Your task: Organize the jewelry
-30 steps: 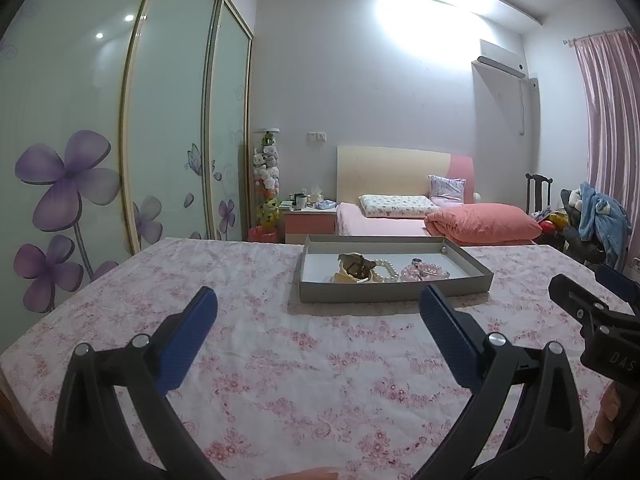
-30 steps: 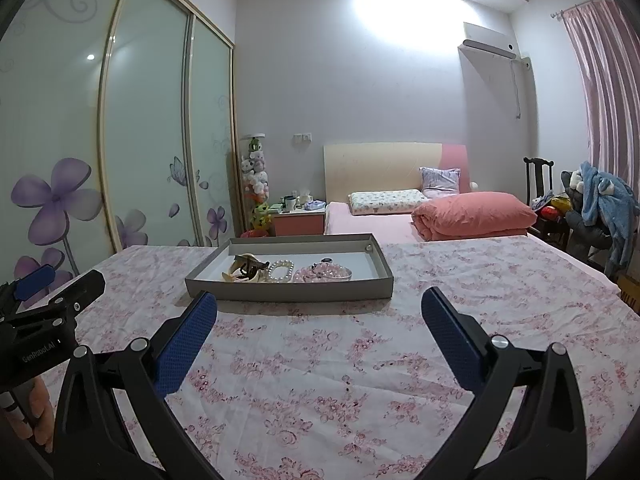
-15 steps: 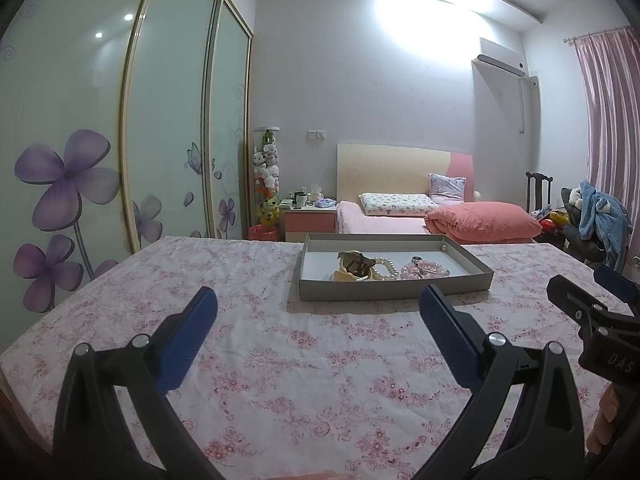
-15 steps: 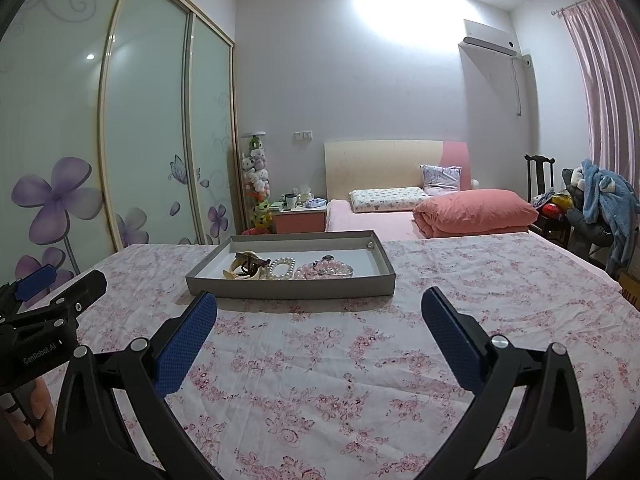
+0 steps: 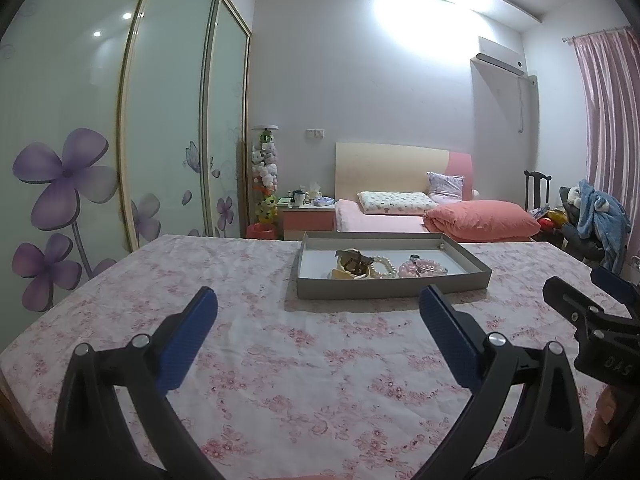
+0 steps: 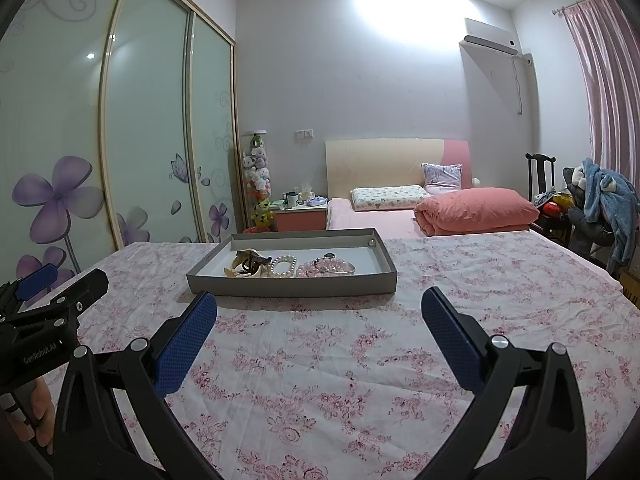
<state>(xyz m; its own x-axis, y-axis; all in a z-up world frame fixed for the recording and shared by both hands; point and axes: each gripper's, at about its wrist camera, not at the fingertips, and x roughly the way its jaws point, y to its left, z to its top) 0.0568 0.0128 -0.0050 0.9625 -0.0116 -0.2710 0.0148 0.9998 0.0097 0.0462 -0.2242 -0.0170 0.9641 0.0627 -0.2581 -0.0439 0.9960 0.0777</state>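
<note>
A shallow grey tray sits on a table with a pink floral cloth. Inside lie a brown and cream hair clip, a white pearl bracelet and a pink bead bracelet. A small pearl item sits in the tray's far right corner. My left gripper is open and empty, short of the tray. My right gripper is open and empty, just in front of the tray. Each gripper shows at the edge of the other's view.
Behind the table stand a bed with a pink quilt, a nightstand, a sliding wardrobe with purple flowers at left, and a chair with clothes at right.
Both views have risen or tilted slightly, so the tray sits a little lower and nearer. Both grippers stay open and empty.
</note>
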